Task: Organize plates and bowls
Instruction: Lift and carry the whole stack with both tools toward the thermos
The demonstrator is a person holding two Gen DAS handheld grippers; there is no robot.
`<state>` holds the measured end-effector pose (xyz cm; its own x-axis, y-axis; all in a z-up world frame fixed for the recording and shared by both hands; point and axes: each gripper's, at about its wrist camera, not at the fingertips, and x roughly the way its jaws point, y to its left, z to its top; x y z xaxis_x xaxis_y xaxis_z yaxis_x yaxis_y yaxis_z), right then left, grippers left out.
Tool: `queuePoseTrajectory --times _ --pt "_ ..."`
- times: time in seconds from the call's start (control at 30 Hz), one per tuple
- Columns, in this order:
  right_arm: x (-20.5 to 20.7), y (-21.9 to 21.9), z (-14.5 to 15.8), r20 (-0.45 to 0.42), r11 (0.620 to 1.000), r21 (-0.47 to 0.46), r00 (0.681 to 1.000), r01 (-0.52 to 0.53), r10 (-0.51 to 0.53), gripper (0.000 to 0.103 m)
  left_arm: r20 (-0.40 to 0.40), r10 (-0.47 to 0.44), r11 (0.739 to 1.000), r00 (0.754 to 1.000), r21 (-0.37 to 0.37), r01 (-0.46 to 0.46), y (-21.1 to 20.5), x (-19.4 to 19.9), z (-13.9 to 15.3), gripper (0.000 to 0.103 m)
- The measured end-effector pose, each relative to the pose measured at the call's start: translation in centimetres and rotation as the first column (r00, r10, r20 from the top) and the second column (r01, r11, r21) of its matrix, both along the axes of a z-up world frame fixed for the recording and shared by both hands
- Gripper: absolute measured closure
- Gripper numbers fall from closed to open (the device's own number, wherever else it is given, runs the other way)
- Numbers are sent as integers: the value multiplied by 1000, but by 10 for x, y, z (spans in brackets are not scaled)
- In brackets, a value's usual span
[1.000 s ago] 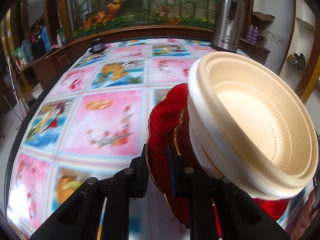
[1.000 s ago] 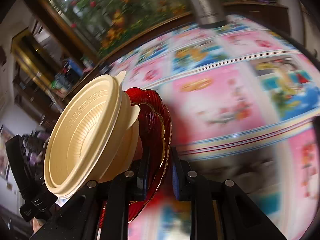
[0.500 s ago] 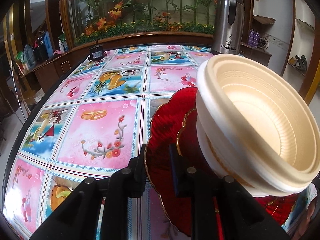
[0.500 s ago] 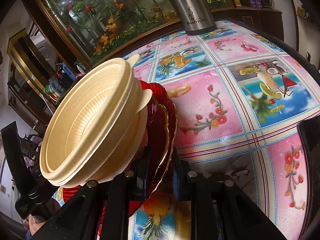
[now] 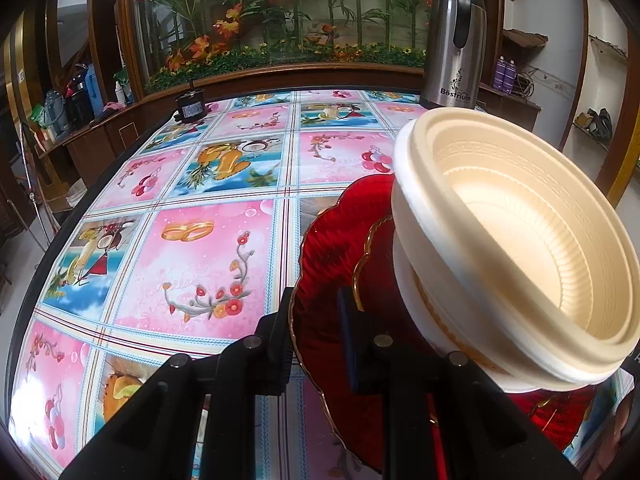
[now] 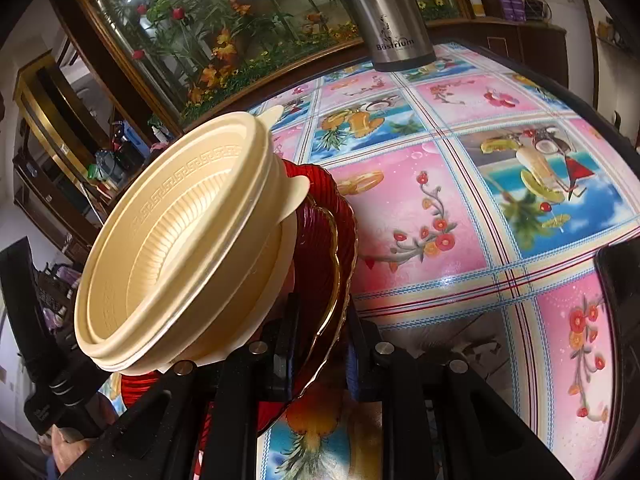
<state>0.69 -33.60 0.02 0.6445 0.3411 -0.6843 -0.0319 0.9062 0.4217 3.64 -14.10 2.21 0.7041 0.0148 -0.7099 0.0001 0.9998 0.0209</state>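
A stack of red glass plates (image 5: 332,248) with gold rims carries several nested cream plastic bowls (image 5: 520,240). The stack is held tilted over the table, the bowls' mouths turned toward the cameras. My left gripper (image 5: 316,336) is shut on the red plates' rim, bowls to its right. In the right wrist view my right gripper (image 6: 320,340) is shut on the opposite rim of the red plates (image 6: 324,248), with the cream bowls (image 6: 180,248) to its left. The left gripper's black body (image 6: 36,340) shows at that view's left edge, a hand (image 6: 68,444) below it.
The table (image 5: 200,260) wears a glossy cloth of pink and blue picture squares. A steel thermos jug (image 5: 454,40) stands at the far right edge and a small black device (image 5: 191,106) at the far left. A planted glass case lies behind. A dark object (image 6: 620,320) sits at the right.
Both grippers keep their hold on the plates' rim. The right wrist view was blurred a second ago and is steady now; the stack has barely shifted.
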Motion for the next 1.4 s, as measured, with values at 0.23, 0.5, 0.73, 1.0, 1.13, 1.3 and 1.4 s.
queuePoseTrajectory --times 0.23,0.5,0.73,1.0,1.13,1.3,1.4 --pt "1 8 0 4 999 -17 1000 -28 28 82 -14 6 999 1000 -49 -7 10 0 -1 83" --pt "5 10 -1 5 999 -37 1000 -30 30 82 -25 47 990 999 -134 -50 31 -2 -5 60" --pt "9 11 -3 3 999 -47 1000 -17 17 82 -28 35 990 999 -134 -39 32 -1 -6 59" --pt "10 12 -2 2 998 -68 1000 -5 5 82 -74 68 982 995 -172 -80 46 3 -9 32" --pt "9 12 -3 2 998 -64 1000 -1 1 82 -78 81 985 994 -145 -91 46 5 -9 24" --pt "4 4 -1 3 998 -55 1000 27 -27 77 -89 80 984 993 -150 -93 47 7 -11 16" --pt "-6 -12 0 13 997 8 997 73 -73 71 -108 80 981 991 -170 -98 50 9 -14 9"
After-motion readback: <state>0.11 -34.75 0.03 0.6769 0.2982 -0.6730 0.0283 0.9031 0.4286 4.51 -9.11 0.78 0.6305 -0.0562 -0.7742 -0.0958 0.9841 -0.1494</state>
